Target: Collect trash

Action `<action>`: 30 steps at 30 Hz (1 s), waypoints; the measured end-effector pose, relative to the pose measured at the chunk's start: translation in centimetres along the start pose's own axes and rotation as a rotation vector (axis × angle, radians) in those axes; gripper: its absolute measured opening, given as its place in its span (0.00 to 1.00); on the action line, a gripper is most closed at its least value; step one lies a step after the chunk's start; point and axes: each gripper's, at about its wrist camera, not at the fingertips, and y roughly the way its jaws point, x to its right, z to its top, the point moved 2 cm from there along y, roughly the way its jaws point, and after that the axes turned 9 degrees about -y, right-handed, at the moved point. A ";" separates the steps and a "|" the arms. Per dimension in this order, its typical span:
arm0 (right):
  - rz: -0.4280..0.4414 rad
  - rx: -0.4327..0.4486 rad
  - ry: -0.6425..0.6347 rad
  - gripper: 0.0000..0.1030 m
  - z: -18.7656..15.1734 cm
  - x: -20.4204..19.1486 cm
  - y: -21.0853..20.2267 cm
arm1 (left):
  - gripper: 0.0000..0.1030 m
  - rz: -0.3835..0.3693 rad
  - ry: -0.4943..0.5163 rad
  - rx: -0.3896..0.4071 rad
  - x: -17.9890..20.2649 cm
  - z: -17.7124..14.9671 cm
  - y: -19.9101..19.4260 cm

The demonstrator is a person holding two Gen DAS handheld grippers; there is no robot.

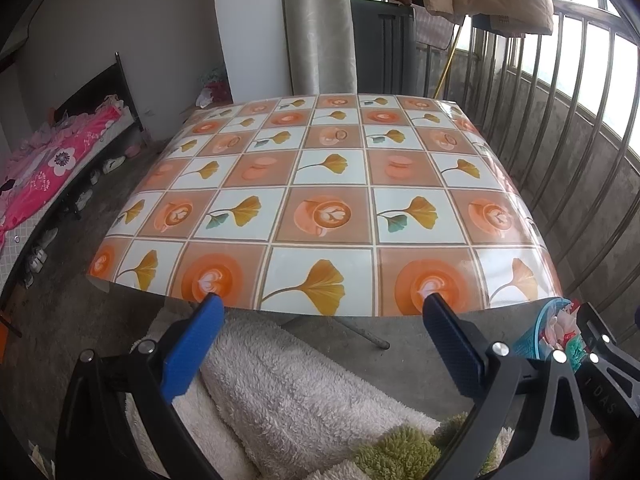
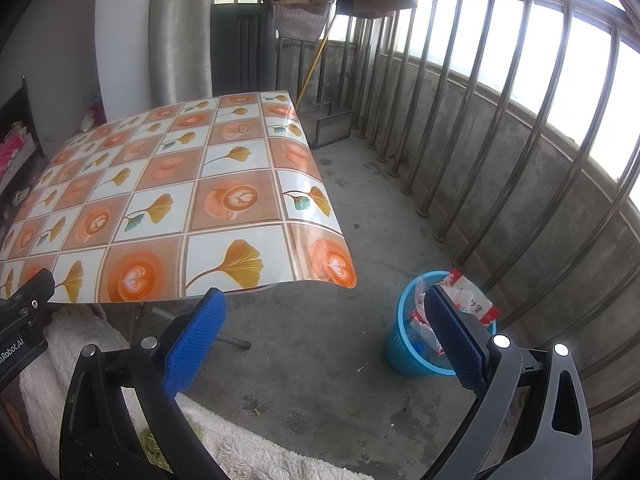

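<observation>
Two hand-held grippers [image 1: 320, 312] [image 2: 326, 308] agape; one trash-filled basket [image 2: 400, 344].

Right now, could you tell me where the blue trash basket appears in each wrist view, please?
Left wrist view: the blue trash basket peeks in at the lower right edge, largely hidden behind the gripper fingers.
Right wrist view: the basket stands on the floor at lower right, near the railing.
Shared landmark: the patterned tablecloth.

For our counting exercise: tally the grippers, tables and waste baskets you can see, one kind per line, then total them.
Grippers: 2, left gripper and right gripper
Tables: 1, table
Waste baskets: 1, blue basket
Total: 4
</observation>
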 end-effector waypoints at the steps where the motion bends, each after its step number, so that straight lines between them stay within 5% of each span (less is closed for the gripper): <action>1: 0.000 0.000 0.000 0.93 0.0 0.0 0.0 | 0.95 0.000 0.000 0.000 0.0 0.0 0.0; 30: 0.001 -0.002 0.001 0.93 -0.1 -0.1 -0.1 | 0.95 -0.001 0.003 -0.007 0.1 -0.3 0.2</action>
